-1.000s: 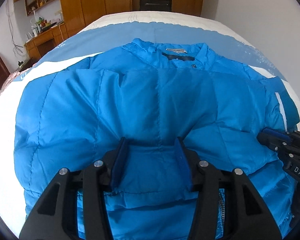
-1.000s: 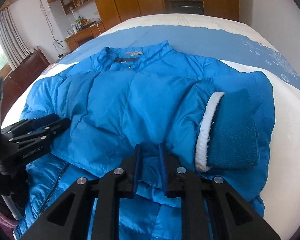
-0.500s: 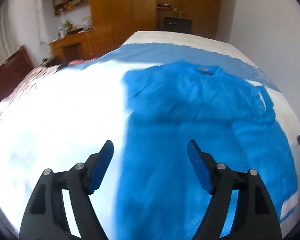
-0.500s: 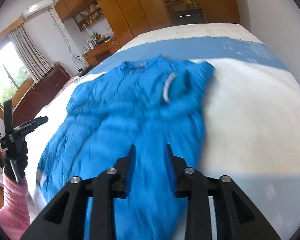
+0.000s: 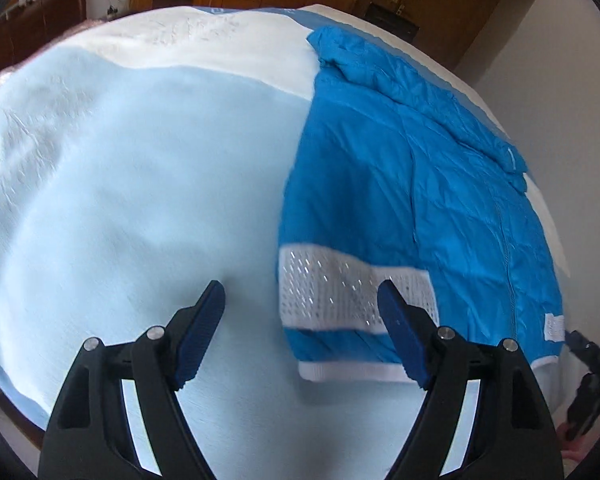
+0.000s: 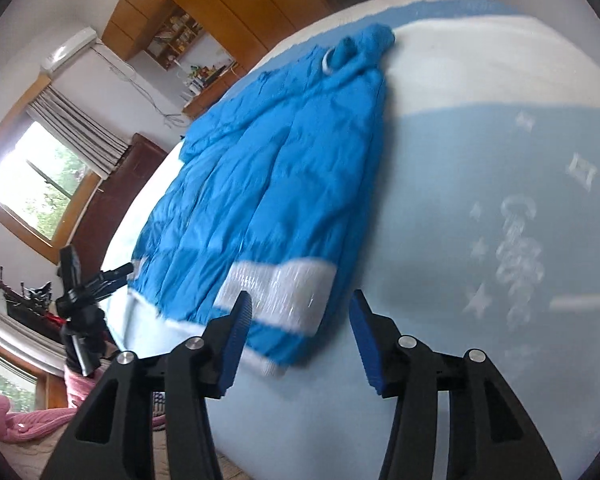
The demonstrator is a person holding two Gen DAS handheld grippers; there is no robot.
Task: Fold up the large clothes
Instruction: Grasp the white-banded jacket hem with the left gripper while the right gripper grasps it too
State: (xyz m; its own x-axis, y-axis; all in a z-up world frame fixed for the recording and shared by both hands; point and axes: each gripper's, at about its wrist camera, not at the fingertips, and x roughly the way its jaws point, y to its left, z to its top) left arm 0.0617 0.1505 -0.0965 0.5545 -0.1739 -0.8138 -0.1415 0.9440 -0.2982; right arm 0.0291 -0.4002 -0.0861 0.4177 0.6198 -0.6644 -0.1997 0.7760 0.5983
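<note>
Bright blue quilted puffer jacket (image 5: 412,184) with white knitted hem band (image 6: 276,292): lies flat on the pale blue and white blanket-covered bed (image 5: 132,184), sleeve cuff folded over its chest. Left tool (image 5: 300,308): jaws wide, empty, above the bed just beside the jacket's hem corner. Right tool (image 6: 300,316): jaws opening, nothing gripped, over the opposite hem corner.

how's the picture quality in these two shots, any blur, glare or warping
Left wrist view: the blue jacket and bed cover are slightly smeared, with the bed bowed by fisheye. Right wrist view: the window is blown out white, the jacket is softly blurred, and the room tilts and curves.
</note>
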